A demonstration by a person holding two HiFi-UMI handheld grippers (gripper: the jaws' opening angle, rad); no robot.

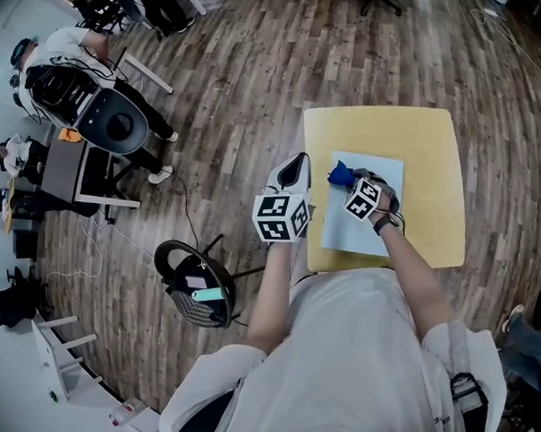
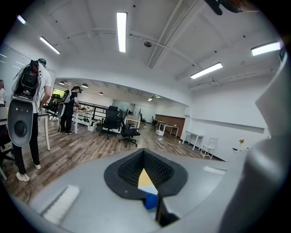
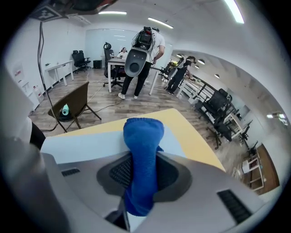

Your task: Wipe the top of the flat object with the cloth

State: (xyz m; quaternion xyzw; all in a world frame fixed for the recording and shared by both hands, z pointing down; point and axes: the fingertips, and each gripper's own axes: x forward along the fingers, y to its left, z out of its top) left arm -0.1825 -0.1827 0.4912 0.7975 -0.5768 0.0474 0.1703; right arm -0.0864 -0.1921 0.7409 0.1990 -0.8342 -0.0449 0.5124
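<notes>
Now R claw [image 1: 351, 180] is pinching the cloth [image 3: 142, 150], sheet [image 1: 346, 227] lying right under it, prob touching; L claw [image 1: 296, 165] is hanging closed, empty, beside the counter [image 1: 433, 173].

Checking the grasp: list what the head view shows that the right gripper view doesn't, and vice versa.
Head view only: the left hand-held gripper, near the yellow table's left edge, off the flat sheet. Right gripper view only: the right hand-held gripper's jaws clamped on the blue cloth. Both: cloth, sheet and table.
</notes>
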